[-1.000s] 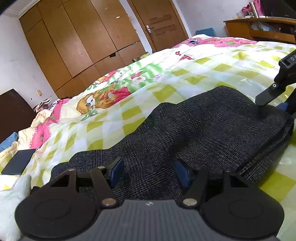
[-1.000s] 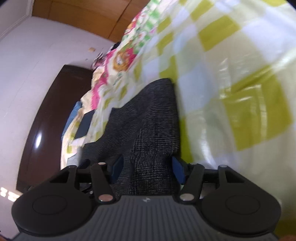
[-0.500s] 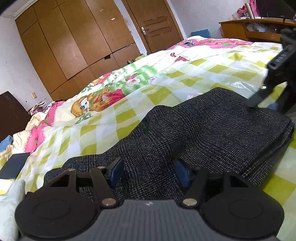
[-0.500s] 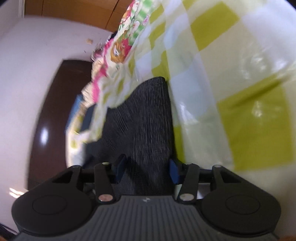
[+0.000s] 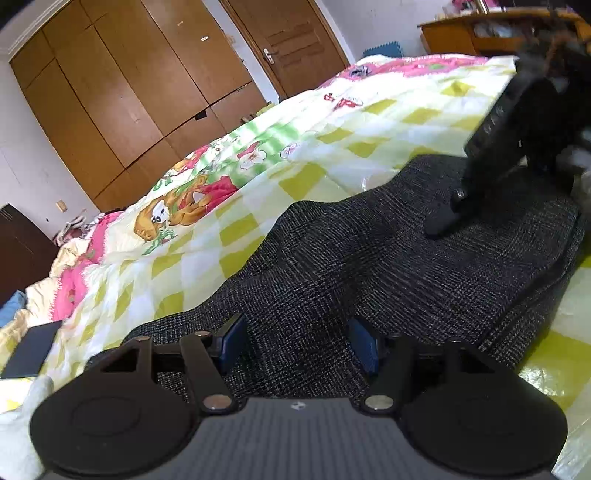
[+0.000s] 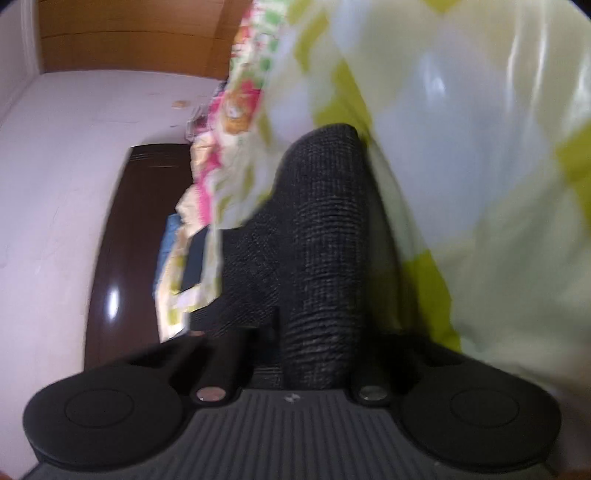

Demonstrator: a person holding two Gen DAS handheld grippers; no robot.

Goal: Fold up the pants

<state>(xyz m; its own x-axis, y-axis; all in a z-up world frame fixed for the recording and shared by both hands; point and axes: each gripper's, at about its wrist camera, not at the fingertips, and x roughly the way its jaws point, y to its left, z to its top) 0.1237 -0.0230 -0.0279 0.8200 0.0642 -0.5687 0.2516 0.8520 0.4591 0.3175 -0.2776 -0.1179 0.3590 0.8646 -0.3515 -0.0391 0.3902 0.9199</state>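
Dark grey checked pants (image 5: 369, 258) lie folded across a yellow-and-white checked quilt (image 5: 388, 122). My left gripper (image 5: 297, 339) hovers low over their near edge, open, blue pads either side of the cloth without pinching it. In the left wrist view my right gripper (image 5: 443, 223) comes in from the right, its tip pressed onto the pants' far end. In the blurred right wrist view the pants (image 6: 325, 240) bunch into a ridge running out of the right gripper (image 6: 314, 347). Its jaws are closing, with the cloth gathered between them and hiding the pads.
A dark flat device (image 5: 31, 350) lies on the bed at the left. Brown wardrobes (image 5: 129, 92) and a door (image 5: 295, 44) stand behind the bed, with a wooden desk (image 5: 480, 33) at the back right. A dark headboard (image 6: 122, 258) sits against the wall.
The right gripper's jaws have drawn together on the pants' end, and it has come down and further over the cloth. The left gripper has stayed put, still open.
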